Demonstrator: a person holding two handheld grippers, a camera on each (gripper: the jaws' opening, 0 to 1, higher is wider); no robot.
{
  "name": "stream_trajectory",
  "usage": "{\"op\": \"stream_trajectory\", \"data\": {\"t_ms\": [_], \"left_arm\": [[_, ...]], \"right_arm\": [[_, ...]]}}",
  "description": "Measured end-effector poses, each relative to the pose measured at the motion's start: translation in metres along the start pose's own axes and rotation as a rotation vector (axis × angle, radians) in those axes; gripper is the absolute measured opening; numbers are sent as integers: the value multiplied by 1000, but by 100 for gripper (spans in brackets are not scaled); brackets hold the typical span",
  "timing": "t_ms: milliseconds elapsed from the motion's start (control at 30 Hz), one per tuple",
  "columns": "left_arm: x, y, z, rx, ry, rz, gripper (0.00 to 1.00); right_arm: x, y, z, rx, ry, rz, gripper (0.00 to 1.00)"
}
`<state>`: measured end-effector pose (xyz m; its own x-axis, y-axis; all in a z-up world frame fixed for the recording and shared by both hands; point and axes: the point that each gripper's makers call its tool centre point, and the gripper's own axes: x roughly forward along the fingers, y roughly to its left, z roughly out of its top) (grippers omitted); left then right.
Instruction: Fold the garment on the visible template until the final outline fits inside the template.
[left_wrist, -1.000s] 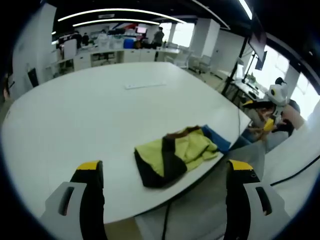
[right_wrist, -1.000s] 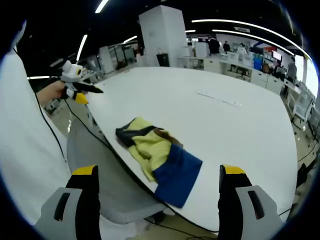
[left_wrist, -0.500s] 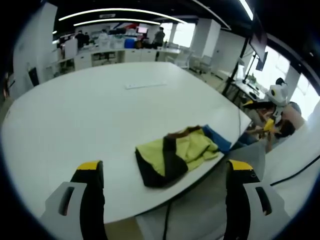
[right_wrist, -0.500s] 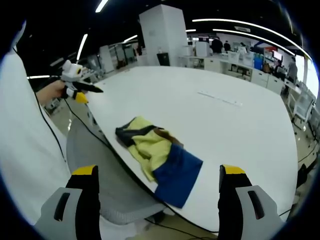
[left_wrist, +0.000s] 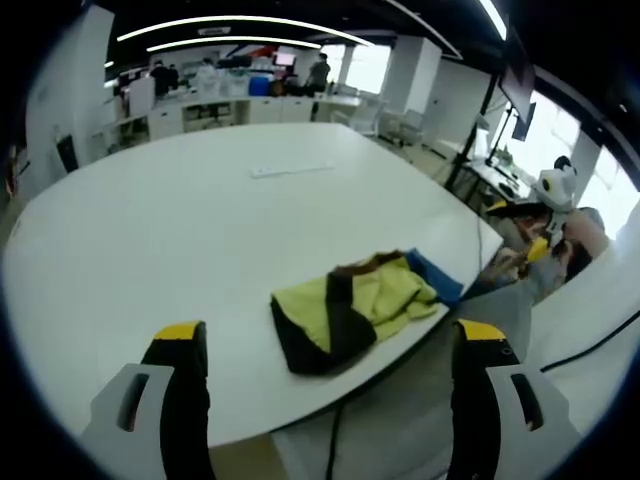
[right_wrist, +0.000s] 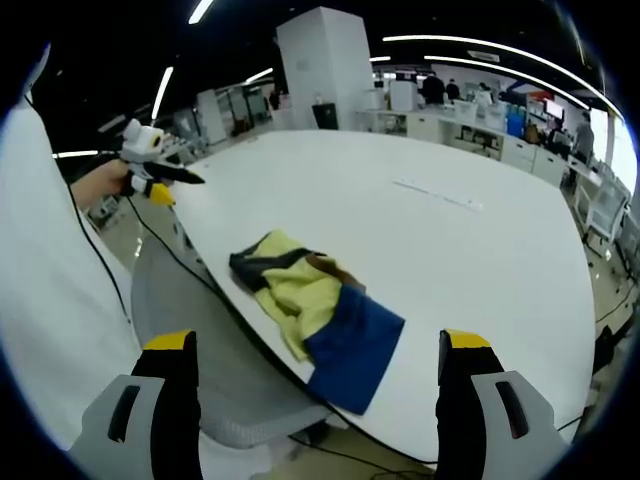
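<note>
A crumpled yellow garment with dark brown panels lies near the rounded edge of the white table. One end of it rests on a blue template sheet. In the right gripper view the garment covers part of the blue sheet, which reaches the table's rim. My left gripper is open and empty, held back from the table. My right gripper is also open and empty, short of the table edge. Each gripper shows small in the other's view, held in a hand: right gripper, left gripper.
A thin white strip lies mid-table, also seen as a white strip. A grey chair stands below the table's edge, with a black cable across it. Desks, monitors and people fill the far office.
Almost nothing. The hands holding the far grippers shifted slightly; the garment and blue sheet lie as before, and both sets of jaws stay open.
</note>
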<state>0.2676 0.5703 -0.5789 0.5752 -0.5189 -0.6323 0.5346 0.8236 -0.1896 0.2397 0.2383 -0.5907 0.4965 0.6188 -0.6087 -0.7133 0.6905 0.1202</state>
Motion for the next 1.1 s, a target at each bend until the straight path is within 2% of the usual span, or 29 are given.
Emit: {"op": "stream_trajectory", "data": {"t_ms": [1100], "left_arm": [[2,-4,0,2,1,-16,99]], "right_arm": [[1,-1,-4,10,10,-4,100]]}}
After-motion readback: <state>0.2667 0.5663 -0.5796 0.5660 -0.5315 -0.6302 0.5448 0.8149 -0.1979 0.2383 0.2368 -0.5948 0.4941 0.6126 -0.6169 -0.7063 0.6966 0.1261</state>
